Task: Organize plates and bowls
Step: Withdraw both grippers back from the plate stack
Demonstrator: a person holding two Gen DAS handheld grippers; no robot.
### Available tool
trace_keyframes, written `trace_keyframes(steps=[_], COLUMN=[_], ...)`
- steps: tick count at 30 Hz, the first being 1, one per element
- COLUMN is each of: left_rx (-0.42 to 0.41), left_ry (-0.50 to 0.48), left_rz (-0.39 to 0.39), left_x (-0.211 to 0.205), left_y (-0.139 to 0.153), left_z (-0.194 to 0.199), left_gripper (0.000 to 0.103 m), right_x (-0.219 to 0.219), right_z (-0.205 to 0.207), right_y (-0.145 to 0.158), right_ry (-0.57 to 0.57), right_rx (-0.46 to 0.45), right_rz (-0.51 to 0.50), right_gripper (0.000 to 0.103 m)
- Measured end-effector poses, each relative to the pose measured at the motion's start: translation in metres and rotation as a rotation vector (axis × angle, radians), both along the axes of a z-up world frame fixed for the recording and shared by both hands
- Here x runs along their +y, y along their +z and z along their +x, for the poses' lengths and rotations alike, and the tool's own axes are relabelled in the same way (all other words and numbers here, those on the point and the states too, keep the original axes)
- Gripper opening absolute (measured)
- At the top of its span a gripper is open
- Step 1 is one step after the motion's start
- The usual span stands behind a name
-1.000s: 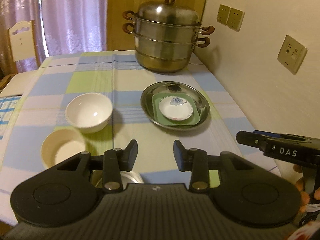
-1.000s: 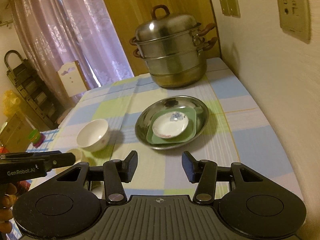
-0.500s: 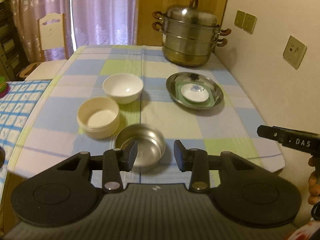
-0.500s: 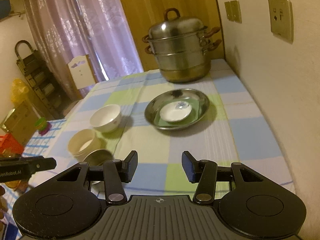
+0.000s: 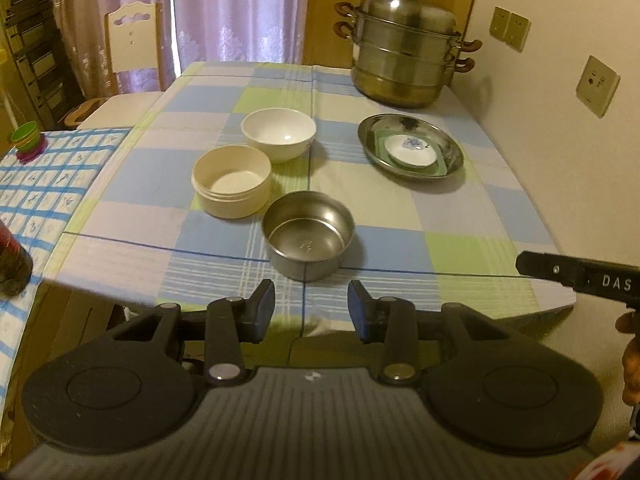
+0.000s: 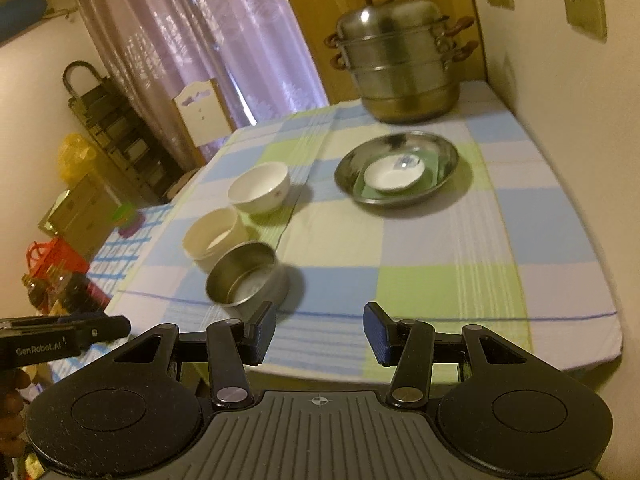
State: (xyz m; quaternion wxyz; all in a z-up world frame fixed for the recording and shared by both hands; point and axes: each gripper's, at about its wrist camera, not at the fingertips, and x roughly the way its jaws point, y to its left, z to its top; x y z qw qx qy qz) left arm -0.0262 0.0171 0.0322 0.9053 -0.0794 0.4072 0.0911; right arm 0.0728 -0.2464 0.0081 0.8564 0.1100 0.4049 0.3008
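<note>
A steel bowl [image 5: 309, 234] [image 6: 247, 278] stands nearest the table's front edge. Behind it sit a cream round bowl [image 5: 231, 185] [image 6: 215, 237] and a white bowl [image 5: 279, 133] [image 6: 259, 186]. To the right, a steel plate [image 5: 440, 136] [image 6: 444, 152] holds a green square dish [image 5: 380, 140] [image 6: 434, 164] with a small white saucer [image 5: 412, 152] [image 6: 394, 174] on top. My left gripper [image 5: 311, 309] is open and empty, hanging just off the front edge below the steel bowl. My right gripper [image 6: 320, 330] is open and empty over the front edge.
A tall steel steamer pot [image 5: 404, 56] [image 6: 396, 64] stands at the back by the wall. A checked cloth covers the table [image 5: 400, 208]. A chair [image 5: 132, 52], a low side table [image 5: 48, 168] with green cups, and a dark rack are on the left.
Both grippers have pulled back from the table, so all three bowls and the front edge have come into view. Nothing on the table has moved; the jaws stay as they were.
</note>
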Motion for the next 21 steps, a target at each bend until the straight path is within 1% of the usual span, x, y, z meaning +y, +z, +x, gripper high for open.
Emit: trace_keyframes(steps=[4,9,13,21], left_rx=[0.011,0.030,0.046,0.060], left_ry=[0.015,0.020,0.013,-0.005], left_rz=[-0.007,-0.015,-0.034,-0.036], left_x=[0.003,0.007,0.009,0.010], left_y=[-0.002,-0.007,-0.012,-0.015], left_z=[-0.005,-0.005,-0.002,0.004], left_gripper=[0.036,0.036,0.036,0.036], right_x=[0.004,0.012,0.016,0.021], right_z=[-0.004,-0.008,-0.009,-0.008], right_y=[-0.005,-0.008,-0.010,-0.014], right_ry=[0.023,0.046,0.049,0.043], right_rx=[0.027,0.035,0.040,0.061], right_rz=[0.001,-0.015,-0.023,-0.042], right_gripper=[0.049,0.049,0.049,0.049])
